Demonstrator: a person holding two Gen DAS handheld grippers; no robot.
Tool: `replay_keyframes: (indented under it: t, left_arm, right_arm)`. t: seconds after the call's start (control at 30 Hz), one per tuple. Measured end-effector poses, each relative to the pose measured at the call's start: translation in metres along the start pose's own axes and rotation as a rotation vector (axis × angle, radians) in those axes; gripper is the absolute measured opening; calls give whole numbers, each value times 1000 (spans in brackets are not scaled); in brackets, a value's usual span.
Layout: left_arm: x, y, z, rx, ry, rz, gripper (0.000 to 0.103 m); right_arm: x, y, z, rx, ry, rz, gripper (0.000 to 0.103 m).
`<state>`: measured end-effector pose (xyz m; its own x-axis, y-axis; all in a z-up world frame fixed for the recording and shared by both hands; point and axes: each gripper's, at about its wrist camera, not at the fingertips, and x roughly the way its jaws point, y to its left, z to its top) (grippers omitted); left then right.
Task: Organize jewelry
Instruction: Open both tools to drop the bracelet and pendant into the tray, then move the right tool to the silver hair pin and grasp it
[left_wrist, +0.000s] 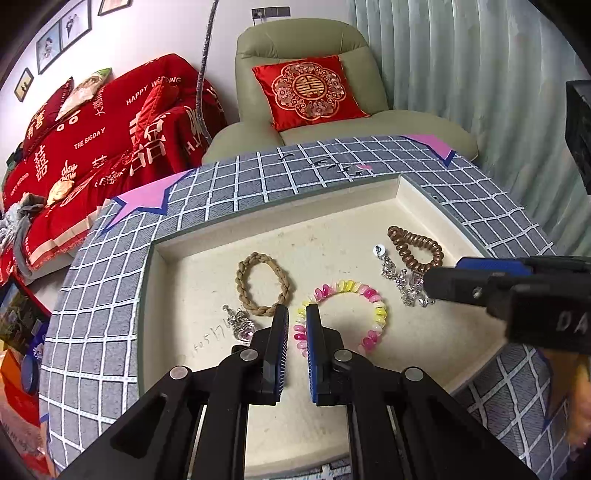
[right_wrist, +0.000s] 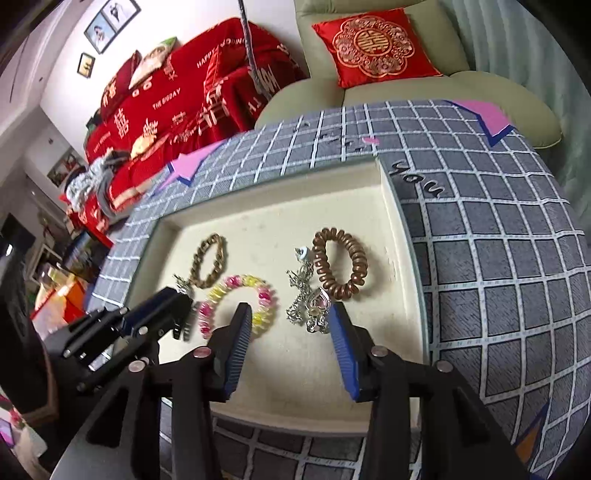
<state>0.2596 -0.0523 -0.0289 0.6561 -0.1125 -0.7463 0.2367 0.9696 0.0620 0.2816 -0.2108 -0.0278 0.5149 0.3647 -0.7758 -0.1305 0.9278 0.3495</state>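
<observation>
Cream tray (left_wrist: 369, 195) sits on a tabletop covered with a grey grid cloth (left_wrist: 110, 295); all jewelry lies on the tray floor.

Braided tan band (left_wrist: 263, 284): toward the tray's left side. A silver charm (left_wrist: 240, 325) lies just beside it, nearer the front edge.

Pink-and-yellow bead bracelet (left_wrist: 343, 314): mid-tray, near the front edge.

Copper coil band (right_wrist: 340, 264): toward the tray's right wall. A silver chain piece with a pink stone (right_wrist: 308, 301) lies touching its left side.

Left gripper (left_wrist: 296, 314): fingers nearly closed, a narrow gap between them, nothing held. Tips hang over the gap between the braided band and the bead bracelet.

Right gripper (right_wrist: 290, 314): fingers wide apart, holding nothing. The left finger (right_wrist: 236, 339) lies by the bead bracelet, the right finger (right_wrist: 343, 347) just beside the chain piece; whether they touch the tray I cannot tell.
</observation>
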Motion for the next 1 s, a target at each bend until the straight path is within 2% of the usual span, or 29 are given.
replay_keyframes:
  t: [0.43, 0.77, 0.8, 0.83, 0.87, 0.9, 0.93, 1.0]
  left_arm:
    - [-45, 15, -20, -52, -26, -31, 19]
    - [-76, 30, -52, -90, -32, -44, 20]
    - [-78, 31, -56, -95, -30, -48, 23]
    - [-80, 33, -60, -101, -27, -54, 67]
    - [-83, 35, -63, -112, -25, -51, 99]
    - [-88, 37, -67, -130, -54, -31, 103]
    - [-93, 39, -72, -132, -75, -18, 103]
    - [-96, 41, -76, -128, -73, -16, 103]
  right_arm:
    - [-44, 0, -27, 45, -32, 32, 55]
    - [-51, 15, -86, -11, 42, 40, 55]
    - [-51, 18, -93, -26, 50, 34, 55]
    - [-50, 20, -98, -39, 57, 29, 55]
    - [-49, 21, -104, -52, 63, 25, 55]
    - [-49, 23, -111, -65, 70, 22, 55]
    - [-50, 25, -116, -76, 74, 19, 55]
    - [-50, 29, -126, -105, 80, 18, 55]
